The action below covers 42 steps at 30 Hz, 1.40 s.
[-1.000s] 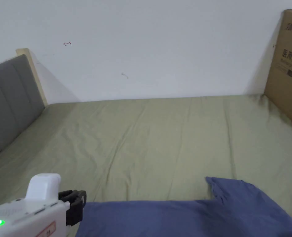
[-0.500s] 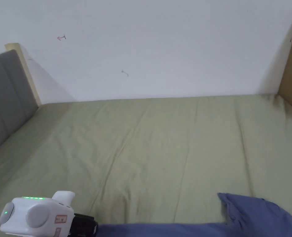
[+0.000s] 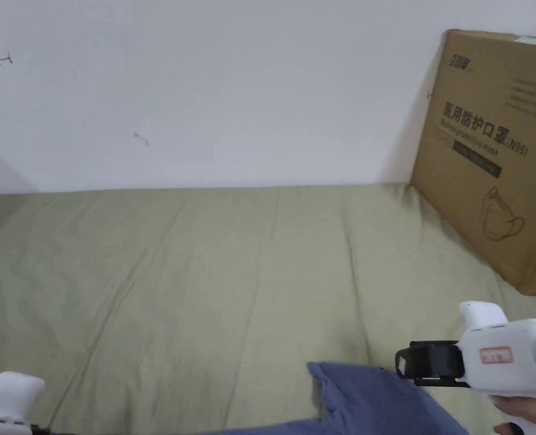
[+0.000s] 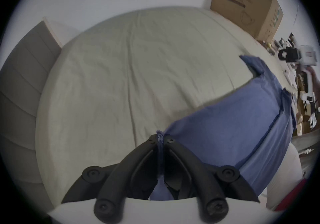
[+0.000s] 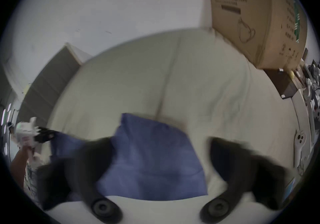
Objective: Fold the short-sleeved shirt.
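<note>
Where the blue short-sleeved shirt [image 4: 233, 123] lies along the near edge of the green bed sheet [image 4: 138, 71], the left gripper [image 4: 160, 138] has its two black jaws pressed together on a bunched corner of the cloth, a strip of blue running down between them; from that pinch the shirt stretches away to the right, and one sleeve [image 4: 251, 64] points out across the sheet; in the head view the same sleeve [image 3: 363, 391] shows at the bottom of the frame, and the right gripper [image 3: 403, 362] hangs just beside it, its black front end turned toward the left, a hand [image 3: 530, 410] under its white body; in the right gripper view the right gripper's jaws stand wide apart with the sleeve below and between them, touching neither as far as the blur allows; a cardboard box [image 3: 488, 153] leans against the white wall [image 3: 233, 85] at the far right corner of the bed; a grey headboard [image 4: 22, 89] bounds the bed's left side.
</note>
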{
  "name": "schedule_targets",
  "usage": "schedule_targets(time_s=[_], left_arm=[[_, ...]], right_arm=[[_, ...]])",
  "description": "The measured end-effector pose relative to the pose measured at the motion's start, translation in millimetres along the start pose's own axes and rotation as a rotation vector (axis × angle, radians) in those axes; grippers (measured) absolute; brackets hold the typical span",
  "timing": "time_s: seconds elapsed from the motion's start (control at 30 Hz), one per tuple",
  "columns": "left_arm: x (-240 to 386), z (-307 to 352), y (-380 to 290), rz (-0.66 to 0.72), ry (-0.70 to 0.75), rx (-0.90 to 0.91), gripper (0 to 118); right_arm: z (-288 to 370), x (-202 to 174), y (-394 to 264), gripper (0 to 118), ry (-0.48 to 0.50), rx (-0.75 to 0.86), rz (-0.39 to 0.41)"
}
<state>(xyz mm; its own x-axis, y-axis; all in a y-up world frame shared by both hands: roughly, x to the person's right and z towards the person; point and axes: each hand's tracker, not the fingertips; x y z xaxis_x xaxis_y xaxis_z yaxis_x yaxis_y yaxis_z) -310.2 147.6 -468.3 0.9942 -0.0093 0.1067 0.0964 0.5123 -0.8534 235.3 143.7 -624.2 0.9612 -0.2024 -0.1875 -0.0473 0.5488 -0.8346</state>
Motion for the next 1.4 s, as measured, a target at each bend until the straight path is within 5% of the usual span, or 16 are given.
schedule_targets(time_s=[0.2,0.33,0.4,0.43,0.47,0.57,0.67,0.87,1.03,1.17,1.4], left_arm=[[-16.9,21.5,-6.8,0.043,-0.011,0.061,4],[-9.4,20.9,-9.3,0.049,-0.006,0.052,4],[-14.9,12.4,-15.3,0.06,-0.005,0.04,4],[-17.5,10.2,-17.0,0.066,-0.001,0.034,4],[-19.9,9.2,-17.9,0.07,0.0,0.031,4],[-24.6,8.6,-21.1,0.097,-0.001,0.024,4],[-27.1,7.0,-23.2,0.134,0.002,0.026,4],[-30.1,15.5,-11.8,0.252,0.02,0.129,4],[-29.3,34.7,1.3,0.249,0.071,0.291,4],[-15.9,49.2,-6.3,0.233,0.024,0.267,4],[-0.1,71.6,-111.6,0.225,-0.07,0.179,4]], right_arm=[[-79.3,28.7,10.6,116,-0.079,-0.163,-0.093],[-101.7,19.5,-2.5,110,-0.089,-0.282,-0.053],[-95.6,9.0,-6.5,85,-0.138,-0.235,0.029],[-81.5,0.0,-7.6,60,-0.149,-0.208,0.054],[-74.7,-4.5,-7.7,15,-0.169,-0.19,0.084],[-59.0,-4.2,-7.9,1,-0.027,-0.172,0.101],[-41.2,-4.4,-8.5,1,-0.045,-0.118,0.082],[9.0,17.8,9.2,1,0.012,0.121,-0.133],[41.5,14.3,16.6,1,-0.05,0.284,-0.105],[65.8,16.9,-1.2,1,-0.01,0.294,-0.104],[122.2,34.1,-133.0,1,0.021,0.185,-0.106]])
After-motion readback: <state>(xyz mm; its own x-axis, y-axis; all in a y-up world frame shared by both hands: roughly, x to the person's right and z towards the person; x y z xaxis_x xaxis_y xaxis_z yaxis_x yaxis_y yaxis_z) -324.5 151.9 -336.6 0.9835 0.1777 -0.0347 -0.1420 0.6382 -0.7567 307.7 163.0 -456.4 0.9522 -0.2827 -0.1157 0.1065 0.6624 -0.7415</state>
